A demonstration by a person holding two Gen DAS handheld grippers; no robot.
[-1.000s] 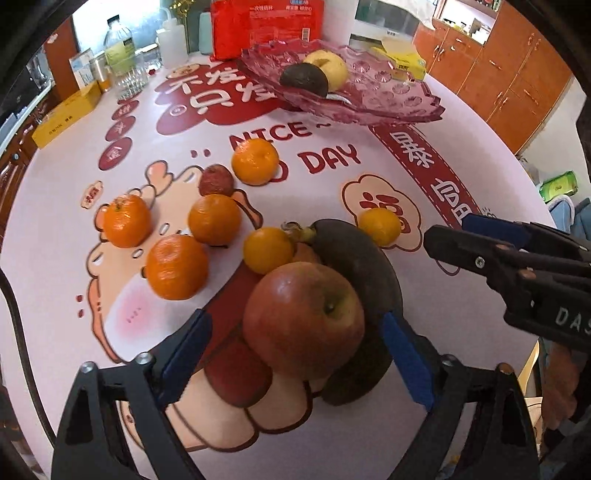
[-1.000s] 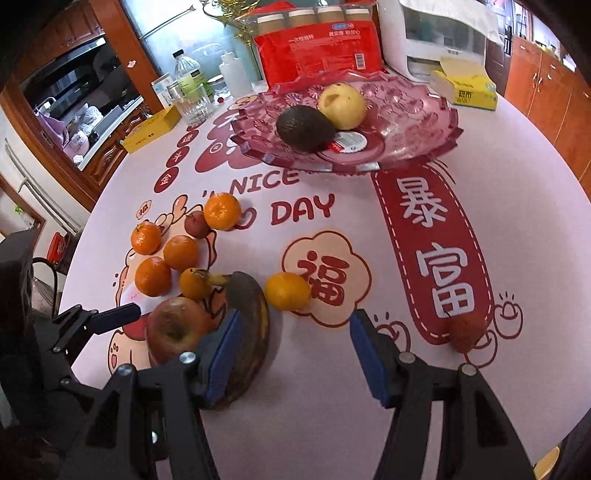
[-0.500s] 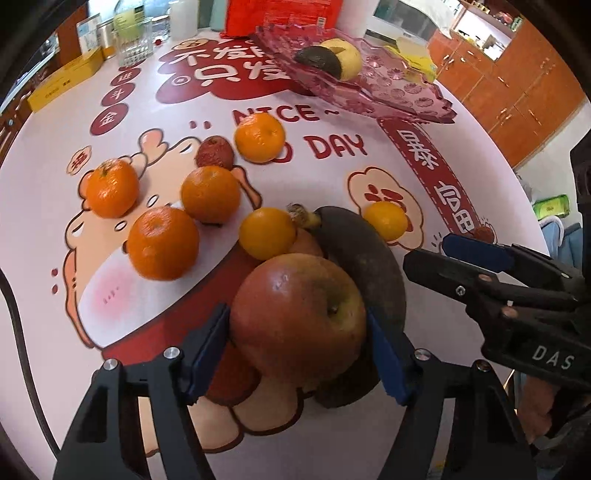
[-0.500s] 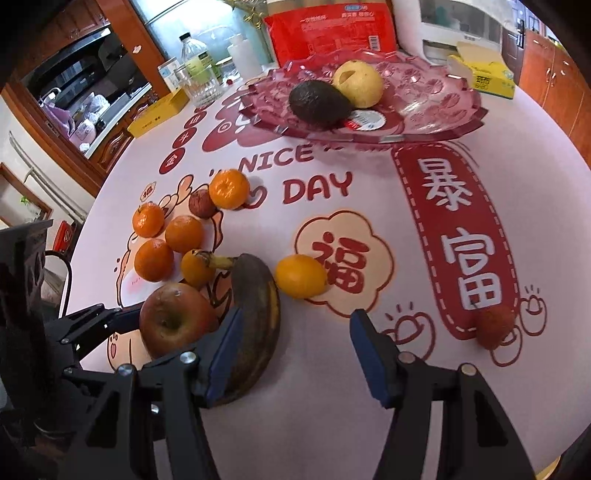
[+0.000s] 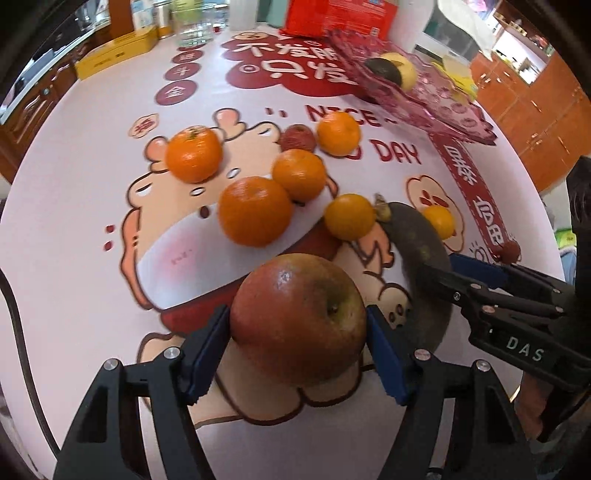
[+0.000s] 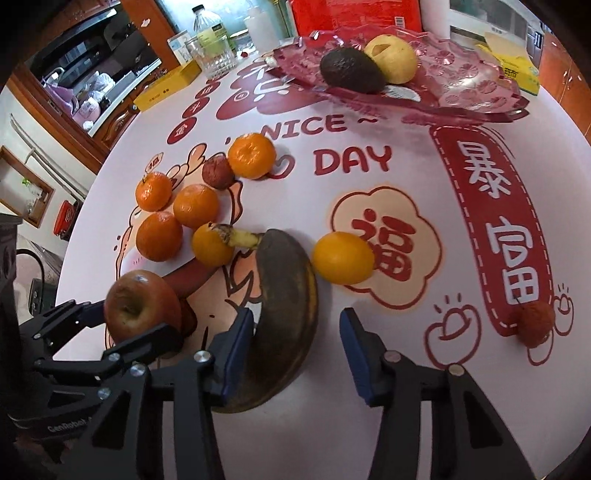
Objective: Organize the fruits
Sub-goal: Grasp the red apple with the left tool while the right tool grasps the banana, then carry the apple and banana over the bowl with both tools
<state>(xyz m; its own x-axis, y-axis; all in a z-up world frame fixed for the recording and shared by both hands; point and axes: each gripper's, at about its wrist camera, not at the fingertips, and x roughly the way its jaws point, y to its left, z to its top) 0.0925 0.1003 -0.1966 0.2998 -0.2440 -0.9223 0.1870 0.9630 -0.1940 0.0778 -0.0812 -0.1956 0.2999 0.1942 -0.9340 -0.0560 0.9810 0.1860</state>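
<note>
A red-brown apple (image 5: 299,317) sits between the blue pads of my left gripper (image 5: 295,332), which is shut on it low over the table. Beside it lies a dark overripe banana (image 6: 288,280). My right gripper (image 6: 295,325) straddles the banana's near end, its jaws closing. The left pad is at the peel and the right pad stands apart. Several mandarins (image 5: 255,210) and two small yellow fruits (image 6: 341,256) lie beyond. At the back, a pink glass plate (image 6: 472,88) holds an avocado (image 6: 349,70) and a yellow apple (image 6: 393,59).
One lychee (image 6: 533,323) lies alone at the right, another (image 6: 218,171) among the mandarins. A yellow box (image 6: 166,88), a glass (image 6: 214,55), a bottle (image 6: 208,29) and a red packet (image 6: 354,14) line the far edge. A wooden cabinet (image 5: 535,122) stands beyond the table's right rim.
The left jaws narrowed until their pads met the apple. The right gripper came down over the banana's end and its jaws drew closer together.
</note>
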